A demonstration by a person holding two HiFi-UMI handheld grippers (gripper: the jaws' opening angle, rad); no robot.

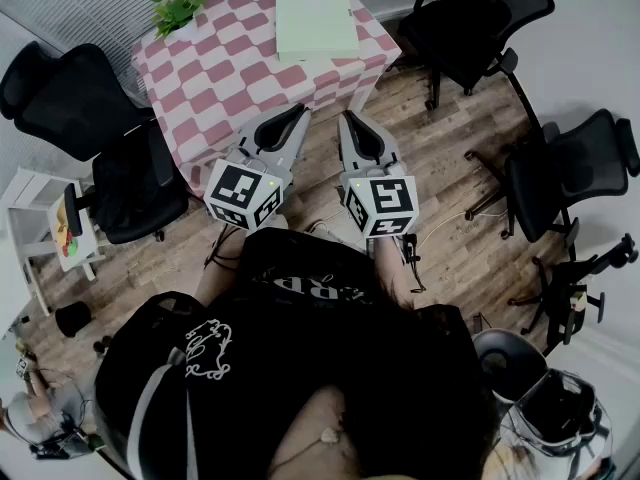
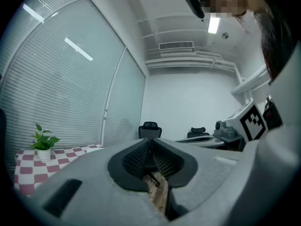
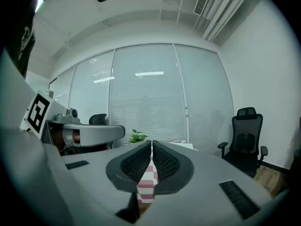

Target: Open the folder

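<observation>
jaws together and empty, the left gripper (image 1: 296,114) and right gripper (image 1: 350,120) are held short of the unopened green folder (image 1: 315,20) at upper centre; an approach is judged the next move.

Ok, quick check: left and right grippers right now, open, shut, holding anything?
Left gripper: shut, nothing between its jaws.
Right gripper: shut, nothing between its jaws.

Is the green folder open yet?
Nothing is done yet: the green folder lies closed on the checkered table. The left hand-held gripper and right hand-held gripper are shut, empty, short of the table. Left: reach it and lift the cover.
</observation>
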